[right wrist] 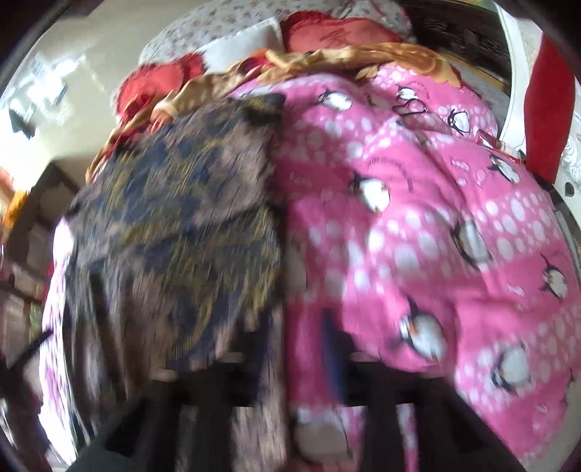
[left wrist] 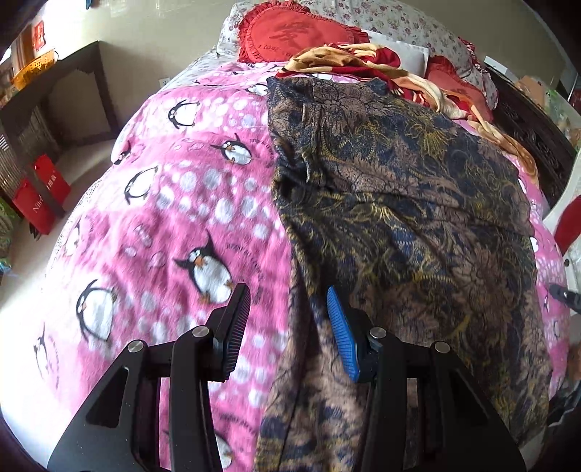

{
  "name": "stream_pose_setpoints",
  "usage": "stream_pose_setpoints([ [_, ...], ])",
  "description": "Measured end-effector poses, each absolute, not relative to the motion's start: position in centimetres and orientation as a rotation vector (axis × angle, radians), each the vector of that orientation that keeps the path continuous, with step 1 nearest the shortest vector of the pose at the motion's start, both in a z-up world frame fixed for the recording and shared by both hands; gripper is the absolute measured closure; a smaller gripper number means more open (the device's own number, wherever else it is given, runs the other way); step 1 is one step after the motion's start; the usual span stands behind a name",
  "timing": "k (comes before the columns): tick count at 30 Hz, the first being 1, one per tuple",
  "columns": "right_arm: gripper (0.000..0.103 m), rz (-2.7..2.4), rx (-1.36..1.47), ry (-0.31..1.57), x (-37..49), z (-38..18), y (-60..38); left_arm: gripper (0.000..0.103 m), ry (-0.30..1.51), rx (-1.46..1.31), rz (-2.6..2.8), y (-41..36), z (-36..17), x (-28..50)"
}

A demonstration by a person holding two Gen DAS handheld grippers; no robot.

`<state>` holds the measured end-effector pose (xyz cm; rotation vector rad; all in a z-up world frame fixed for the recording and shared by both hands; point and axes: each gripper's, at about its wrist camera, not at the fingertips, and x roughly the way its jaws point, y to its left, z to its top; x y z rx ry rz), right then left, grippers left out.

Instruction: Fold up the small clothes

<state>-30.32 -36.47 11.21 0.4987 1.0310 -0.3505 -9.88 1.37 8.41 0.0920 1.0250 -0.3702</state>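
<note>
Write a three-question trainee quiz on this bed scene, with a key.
1. True or false: the dark patterned garment lies on a pink penguin blanket.
2. In the left wrist view, which pad is blue: A) the right-hand one, B) the left-hand one?
3. What red items sit at the head of the bed?

Key:
1. True.
2. A; the left gripper has its jaws apart, over the garment's edge.
3. Red ruffled cushions.
</note>
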Motion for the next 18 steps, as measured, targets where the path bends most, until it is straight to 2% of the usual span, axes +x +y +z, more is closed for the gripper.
stream_pose_setpoints([
  [6,0.054,-0.281,0.442,1.058,-35.2,11.8,-33.7,0.059,1.036,0.092,-0.397,2.6,8.2,-11.8],
  [17,0.054,-0.247,0.504,1.064,-36.9,7.7,-31.8,0.059,1.121,0.089,-0.404,4.9,5.8,-15.0],
  [18,0.063,-0.249,0.500,1.061,-36.9,7.5,-31.7,0.059,1.128,0.089,-0.401,5.1,5.6,-15.2],
])
